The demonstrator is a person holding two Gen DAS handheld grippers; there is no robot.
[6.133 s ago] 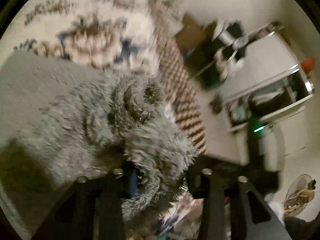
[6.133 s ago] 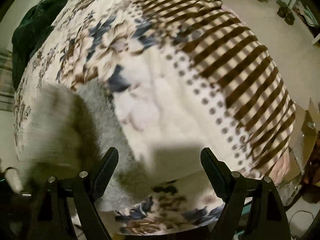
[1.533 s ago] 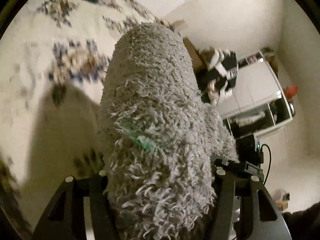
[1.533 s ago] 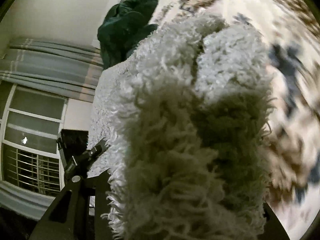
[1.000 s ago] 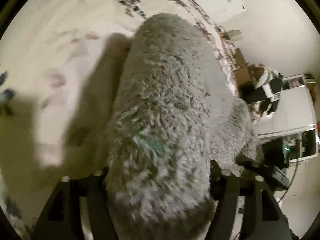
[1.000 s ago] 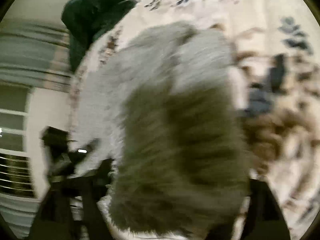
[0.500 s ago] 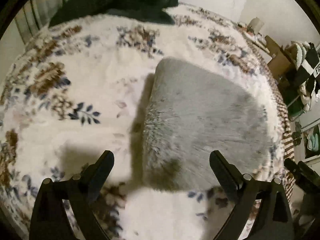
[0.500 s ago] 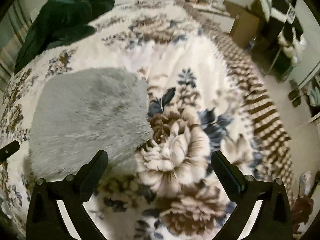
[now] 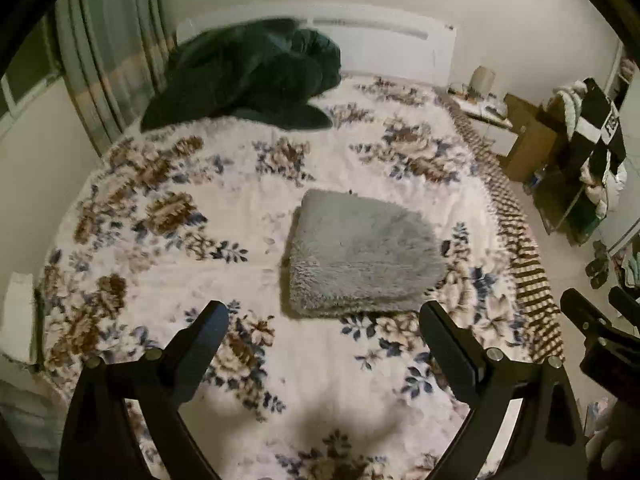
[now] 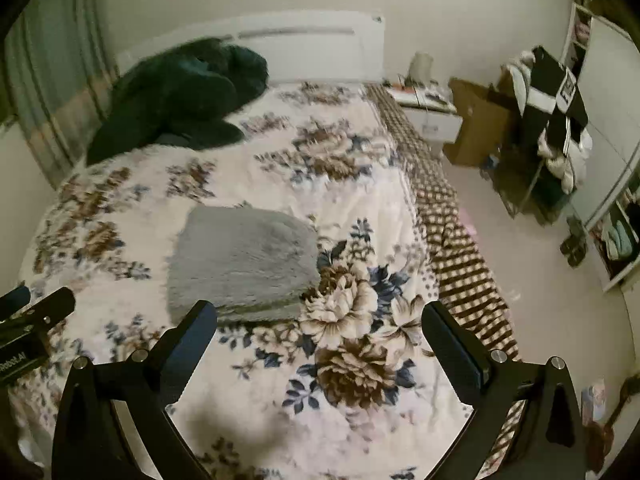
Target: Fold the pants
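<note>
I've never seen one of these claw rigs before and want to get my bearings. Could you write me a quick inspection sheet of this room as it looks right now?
Surface: bed with a white floral blanket, brown checkered border along its right side.
Job's things: grey fuzzy pants folded into a neat block, lying flat mid-bed, touched by neither claw.
Clutter: dark green bedding heap near the white headboard.
Grippers: left claw open, empty, above the bed; right claw open, empty.
Cables: nothing seen.
Surroundings: curtains at left; nightstand, cardboard box and a rack piled with clothes at right.
</note>
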